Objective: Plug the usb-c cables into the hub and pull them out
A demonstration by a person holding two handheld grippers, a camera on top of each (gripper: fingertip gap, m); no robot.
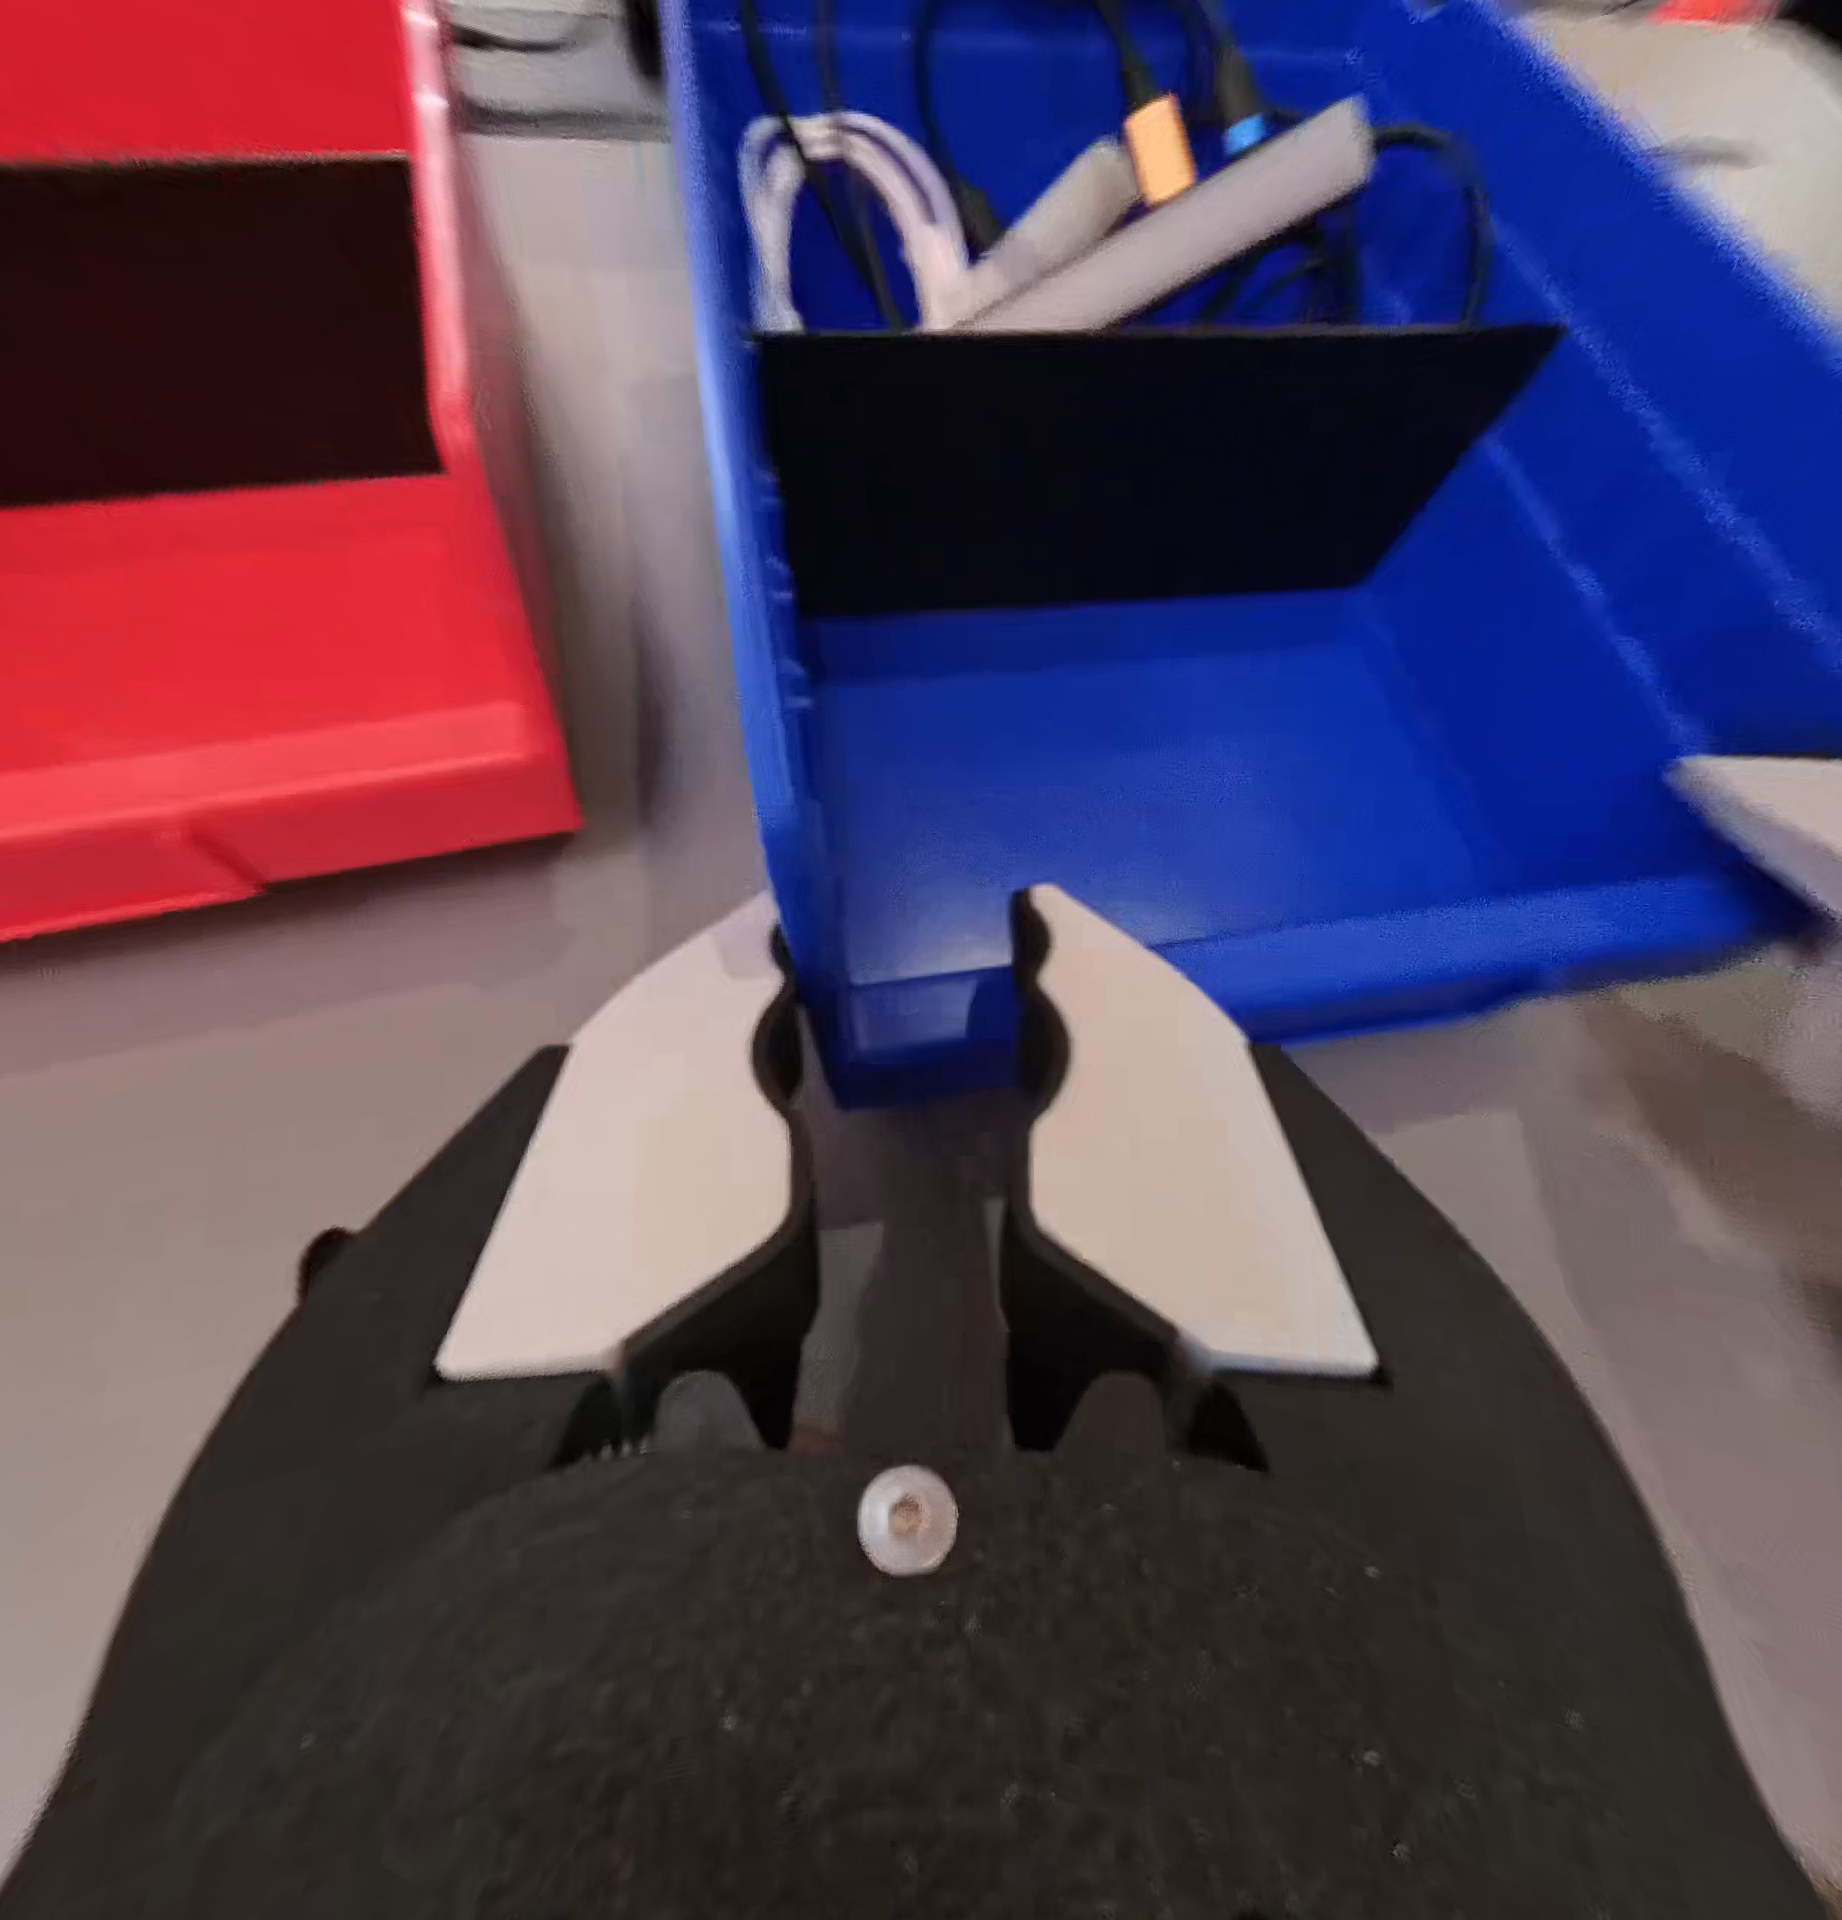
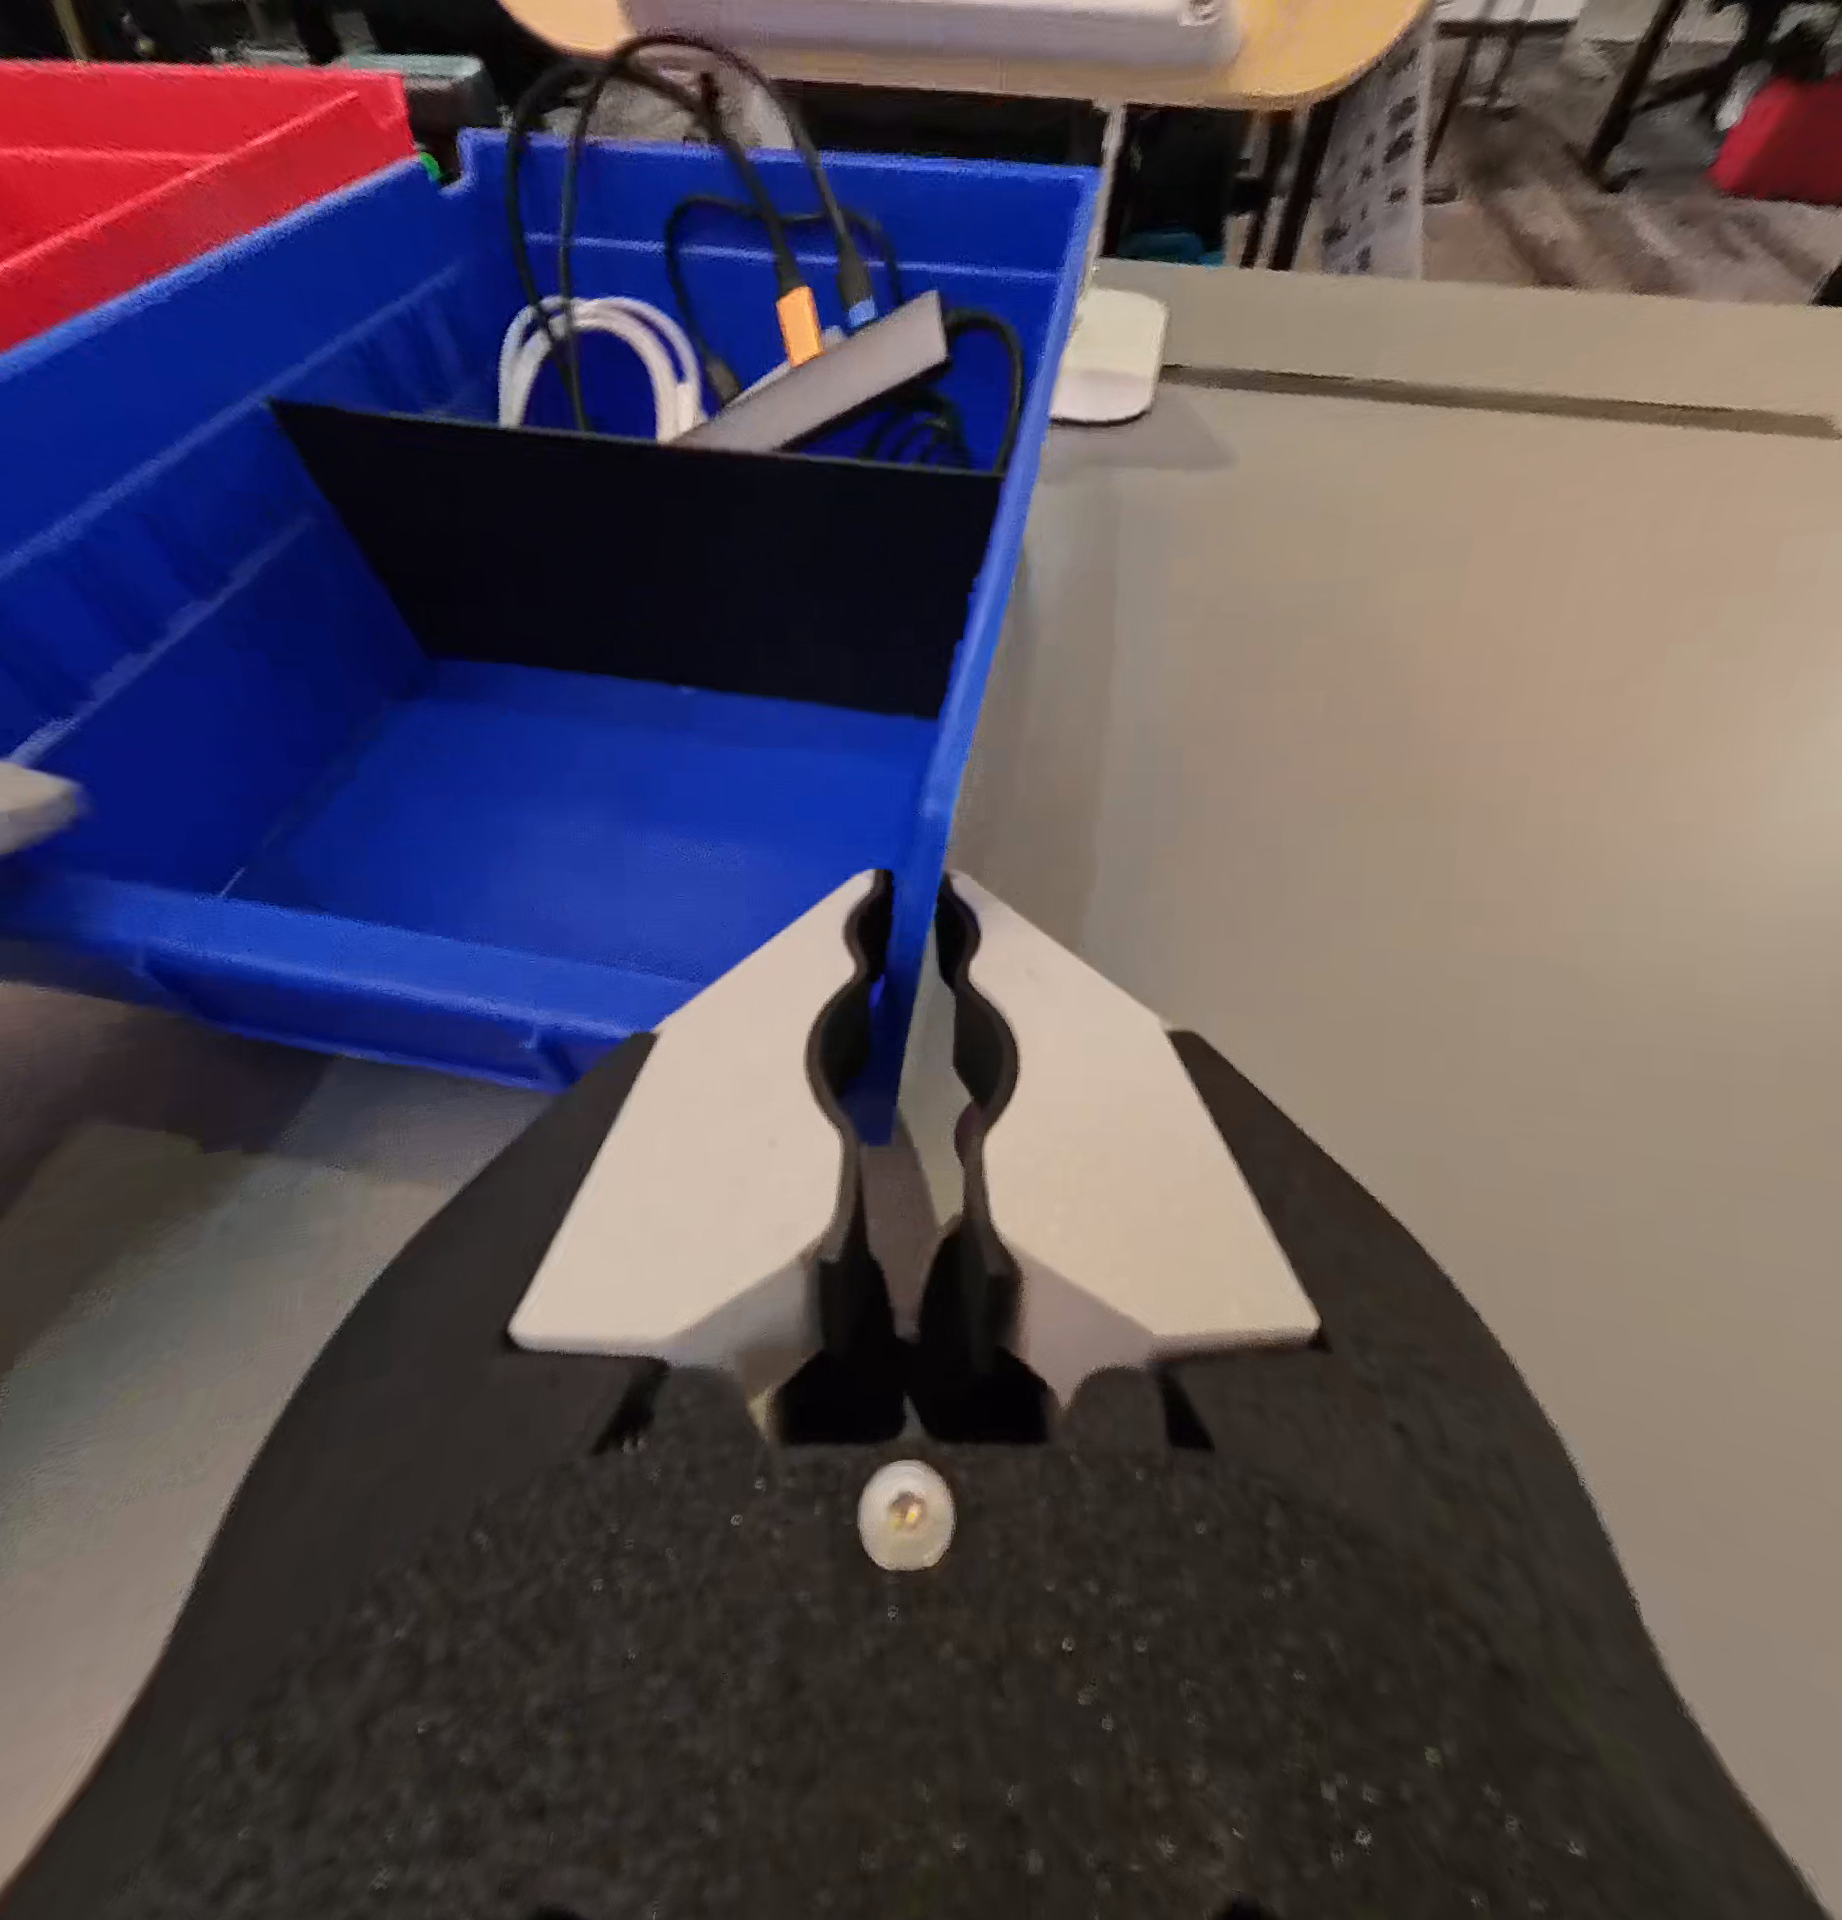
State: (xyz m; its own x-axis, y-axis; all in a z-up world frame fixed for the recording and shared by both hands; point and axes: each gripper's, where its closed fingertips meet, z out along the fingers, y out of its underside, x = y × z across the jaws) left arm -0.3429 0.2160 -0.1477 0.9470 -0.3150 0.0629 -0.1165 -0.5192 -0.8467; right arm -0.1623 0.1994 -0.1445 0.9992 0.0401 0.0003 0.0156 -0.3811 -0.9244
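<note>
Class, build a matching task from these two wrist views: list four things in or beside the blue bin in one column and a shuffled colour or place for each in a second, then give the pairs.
Things:
1. hub
2. coiled cable
3. divider
4. second bin

Descriptions:
A. red, beside the blue bin
B. black, standing across the blue bin
C. grey, tilted in the far compartment
D. white, in the far compartment

Pairs: 1-C, 2-D, 3-B, 4-A

A black divider [image 2: 636,561] walls off the blue bin's [image 2: 169,499] bare front compartment from the cable-crowded rear.
</note>
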